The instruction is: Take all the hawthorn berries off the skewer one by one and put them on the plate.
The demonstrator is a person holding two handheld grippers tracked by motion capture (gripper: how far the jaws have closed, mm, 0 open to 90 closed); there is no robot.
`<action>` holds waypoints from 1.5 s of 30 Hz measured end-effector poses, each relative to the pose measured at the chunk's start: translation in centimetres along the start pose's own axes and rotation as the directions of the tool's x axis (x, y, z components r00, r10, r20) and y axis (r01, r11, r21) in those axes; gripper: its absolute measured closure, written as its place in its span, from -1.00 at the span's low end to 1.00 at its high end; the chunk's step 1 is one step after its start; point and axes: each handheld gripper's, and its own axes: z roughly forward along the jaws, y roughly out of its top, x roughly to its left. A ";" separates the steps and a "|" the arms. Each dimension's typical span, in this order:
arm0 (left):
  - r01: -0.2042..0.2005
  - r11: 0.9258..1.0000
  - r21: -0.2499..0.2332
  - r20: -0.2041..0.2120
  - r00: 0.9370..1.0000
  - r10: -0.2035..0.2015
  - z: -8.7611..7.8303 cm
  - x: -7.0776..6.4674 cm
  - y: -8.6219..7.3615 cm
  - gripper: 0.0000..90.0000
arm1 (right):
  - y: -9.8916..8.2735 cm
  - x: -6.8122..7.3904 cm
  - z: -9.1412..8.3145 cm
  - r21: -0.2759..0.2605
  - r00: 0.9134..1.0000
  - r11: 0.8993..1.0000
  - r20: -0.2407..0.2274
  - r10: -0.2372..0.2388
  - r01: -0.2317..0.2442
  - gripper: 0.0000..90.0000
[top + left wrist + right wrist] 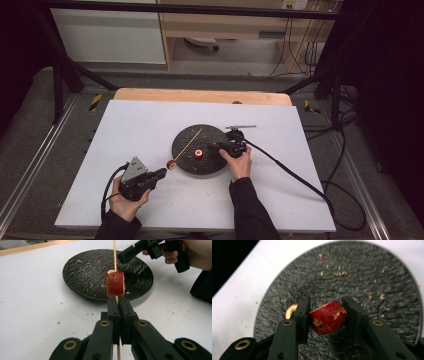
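Note:
My left gripper (161,173) (117,305) is shut on a thin wooden skewer (114,255) that slants up over the black round plate (186,141) (82,277) (367,272). A red apple chunk (115,285) (171,164) is threaded on the skewer just past the jaw tips. My right gripper (215,146) (325,307) hovers over the plate's right side, shut on another red apple chunk (328,317). One more apple piece (198,153) (290,311) lies on the plate, partly hidden behind a jaw in the right gripper view. The right gripper (126,255) also appears beyond the skewer.
The plate sits mid-way on a white board (150,120) laid on a wooden table. A thin metal rod (240,127) lies just behind the right gripper. Crumbs dot the plate and board. Each gripper trails a black cable; the right one's (290,170) crosses the board.

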 end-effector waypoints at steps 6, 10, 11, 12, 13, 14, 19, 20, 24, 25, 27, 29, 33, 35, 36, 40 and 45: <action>0.002 1.000 0.001 0.002 1.000 -0.002 0.1 -0.1 0.0 0.95 | -0.7 0.1 0.6 0.029 1.000 0.999 0.004 -0.027 0.027 0.32; 0.001 1.000 0.003 0.002 1.000 -0.001 0.1 -0.1 0.0 0.95 | -0.5 0.2 0.2 0.022 0.999 0.999 0.001 -0.040 0.040 0.16; 0.000 1.000 0.004 0.003 1.000 0.000 0.2 -0.1 0.0 0.95 | -0.4 0.3 0.0 0.018 0.999 0.999 0.002 -0.046 0.046 0.12; 0.000 1.000 0.004 0.002 1.000 0.000 0.2 -0.1 0.0 0.95 | -0.4 0.4 -0.3 0.013 0.999 0.999 0.001 -0.053 0.053 0.09; 0.001 1.000 0.005 0.003 1.000 -0.001 0.2 -0.1 0.0 0.95 | -0.3 0.6 -0.6 0.007 0.998 0.998 -0.002 -0.059 0.059 0.06; 0.001 1.000 0.005 0.003 1.000 -0.001 0.2 -0.1 0.0 0.95 | -0.2 0.7 -0.9 0.000 0.998 0.998 -0.005 -0.064 0.064 0.01; 0.000 1.000 0.006 0.004 1.000 0.000 0.3 -0.2 0.0 0.95 | 0.1 1.6 -2.7 -0.041 0.996 0.995 -0.023 -0.091 0.090 -0.18; 0.000 1.000 0.007 0.005 1.000 0.000 0.3 -0.2 0.0 0.95 | 0.2 1.9 -3.1 -0.049 0.995 0.994 -0.029 -0.098 0.097 -0.25; -0.004 1.000 0.009 0.008 1.000 0.004 0.5 -0.4 0.1 0.95 | -0.1 2.7 -4.3 -0.067 0.992 0.991 -0.045 -0.118 0.115 -0.49; -0.005 1.000 0.010 0.009 1.000 0.004 0.6 -0.5 0.1 0.95 | -0.2 2.9 -4.5 -0.071 0.991 0.990 -0.051 -0.122 0.118 -0.54; -0.008 1.000 0.010 0.013 1.000 0.008 0.7 -0.7 0.2 0.95 | -0.6 3.2 -4.9 -0.085 0.990 0.989 -0.067 -0.126 0.121 -0.61; -0.011 1.000 0.011 0.017 1.000 0.011 0.9 -0.9 0.3 0.95 | -0.9 3.5 -5.3 -0.089 0.990 0.990 -0.079 -0.121 0.114 -0.70; -0.027 0.999 0.016 0.026 0.999 0.027 1.4 -1.5 0.7 0.95 | -1.7 3.8 -5.8 -0.089 0.989 0.990 -0.091 -0.119 0.111 -0.78; -0.034 0.999 0.015 0.031 0.999 0.034 1.6 -1.8 1.0 0.95 | -2.0 3.9 -6.0 -0.093 0.988 0.990 -0.099 -0.117 0.108 -0.79; -0.038 0.999 0.014 0.033 0.999 0.038 1.7 -2.0 1.2 0.95 | -2.1 4.0 -6.2 -0.092 0.988 0.990 -0.101 -0.120 0.111 -0.80; -0.052 0.999 0.012 0.045 0.998 0.052 2.3 -2.7 1.7 0.95 | -2.6 4.3 -6.6 -0.103 0.987 0.990 -0.121 -0.111 0.098 -0.81; -0.073 0.997 0.013 0.055 0.996 0.072 3.3 -3.7 2.3 0.95 | -3.1 4.5 -6.7 -0.105 0.984 0.991 -0.149 -0.100 0.085 -0.77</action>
